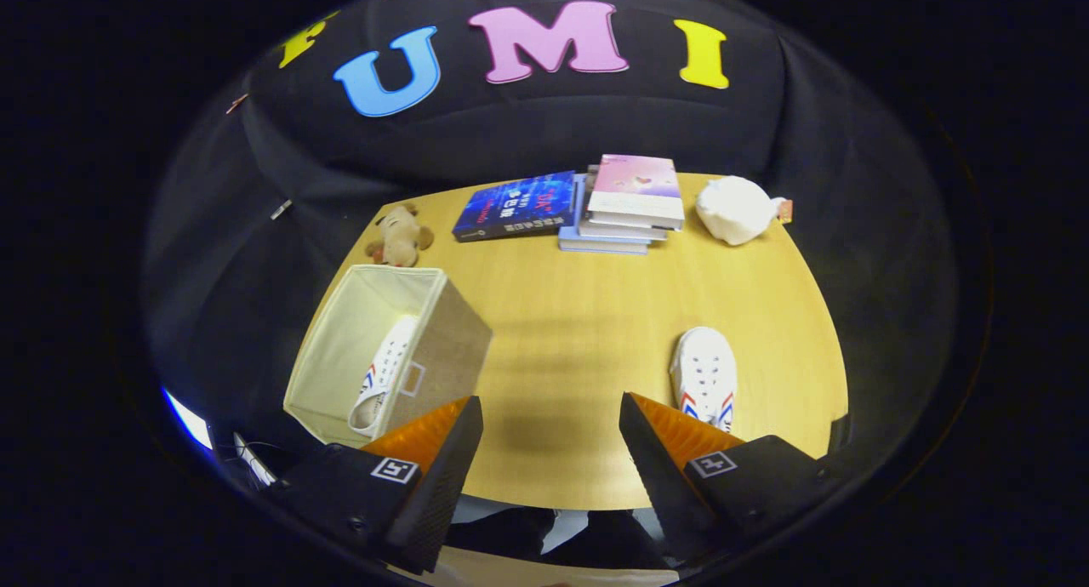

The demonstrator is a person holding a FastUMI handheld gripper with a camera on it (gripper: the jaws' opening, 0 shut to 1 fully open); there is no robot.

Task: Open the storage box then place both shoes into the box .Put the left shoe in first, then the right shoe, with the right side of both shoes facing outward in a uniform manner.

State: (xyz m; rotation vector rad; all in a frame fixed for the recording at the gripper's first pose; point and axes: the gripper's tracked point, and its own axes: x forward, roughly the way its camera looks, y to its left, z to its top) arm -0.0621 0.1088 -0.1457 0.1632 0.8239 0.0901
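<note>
Gripper [550, 417] wide apart, empty — right shoe [704, 377] just ahead, lengthwise, toe away; left shoe [384, 374] inside storage box [442, 349].

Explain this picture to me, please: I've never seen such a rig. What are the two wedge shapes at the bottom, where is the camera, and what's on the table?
The wedges are the two fingers of a hand-held gripper; a person carries it, no robot arm. The camera rides on it and looks forward along the fingers, hence the round, bent view. The fingers stand open over the wooden table and hold nothing. Left of them is an open fabric storage box with one white shoe inside. The other shoe lies on the table just ahead of the right finger. Beyond lie a plush toy, some books and a white bundle.
</note>
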